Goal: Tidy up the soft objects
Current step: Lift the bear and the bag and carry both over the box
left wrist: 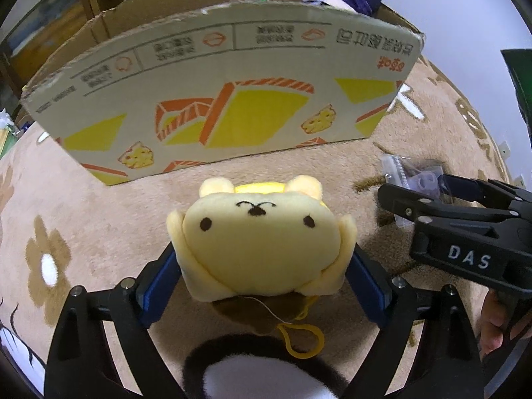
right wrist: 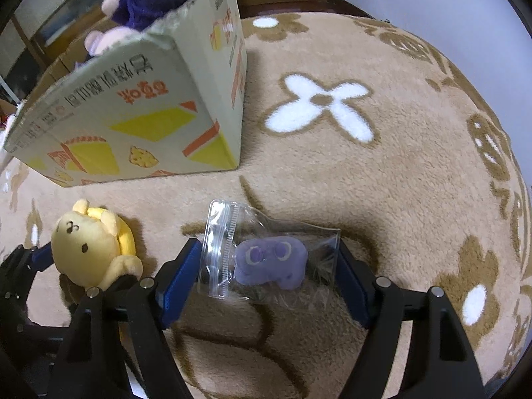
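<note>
Left gripper (left wrist: 262,266) jaws straddle the yellow bear (left wrist: 261,242) at lower centre, blue pads touching both its sides; looks like a pinch, bear barely squashed, so grip is light or just closing. Bear faces the camera, its yellow loop (left wrist: 301,340) trailing below toward the lens. A dark fuzzy plush (left wrist: 262,369) sits at the bottom edge, under the jaws; can't tell if it is touched.

Right gripper (right wrist: 269,266) jaws are spread around the clear zip bag (right wrist: 266,252) holding a purple plush (right wrist: 271,261), lower centre of the right view. Pads sit at the bag's edges, no clear squeeze yet; likely lined up to grab bag and toy together.

Both items lie on the beige flower rug (right wrist: 382,173). The cardboard box (left wrist: 212,93) stands just behind, upper half of the left view, open top, with a navy-and-pink plush (right wrist: 149,3) already poking out. Judgement: box is the drop spot, both toys next to go in.
</note>
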The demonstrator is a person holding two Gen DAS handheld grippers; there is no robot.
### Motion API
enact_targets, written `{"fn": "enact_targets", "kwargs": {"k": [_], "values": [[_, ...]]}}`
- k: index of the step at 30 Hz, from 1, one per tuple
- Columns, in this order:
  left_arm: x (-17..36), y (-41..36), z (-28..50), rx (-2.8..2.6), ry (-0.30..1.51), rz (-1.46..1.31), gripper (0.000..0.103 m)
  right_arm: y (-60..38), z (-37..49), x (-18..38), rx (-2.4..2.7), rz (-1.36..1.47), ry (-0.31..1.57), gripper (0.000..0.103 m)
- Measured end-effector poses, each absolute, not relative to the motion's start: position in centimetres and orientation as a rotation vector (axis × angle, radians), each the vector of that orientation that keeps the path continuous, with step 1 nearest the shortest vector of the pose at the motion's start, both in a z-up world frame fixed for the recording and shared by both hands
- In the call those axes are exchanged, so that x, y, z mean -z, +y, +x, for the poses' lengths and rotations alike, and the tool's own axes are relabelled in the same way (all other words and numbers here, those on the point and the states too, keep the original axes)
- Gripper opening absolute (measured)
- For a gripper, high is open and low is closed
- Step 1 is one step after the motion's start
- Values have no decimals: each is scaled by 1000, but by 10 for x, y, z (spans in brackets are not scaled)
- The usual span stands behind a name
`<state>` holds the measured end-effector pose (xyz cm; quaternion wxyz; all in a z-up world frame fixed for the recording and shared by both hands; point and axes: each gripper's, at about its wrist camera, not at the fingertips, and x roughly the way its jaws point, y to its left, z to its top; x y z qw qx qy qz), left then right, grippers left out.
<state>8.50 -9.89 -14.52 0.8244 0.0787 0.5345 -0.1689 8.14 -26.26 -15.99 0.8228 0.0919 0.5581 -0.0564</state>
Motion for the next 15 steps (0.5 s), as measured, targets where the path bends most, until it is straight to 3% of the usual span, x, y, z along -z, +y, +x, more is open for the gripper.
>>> {"fn": "enact_targets", "kwargs": {"k": [6, 15], "values": [[132, -80, 83, 301, 1112, 130, 90, -263, 76, 146, 84, 202, 1115, 81], [78, -46, 62, 202, 912, 94, 91, -253, 61, 102, 40, 172, 923, 81]]}}
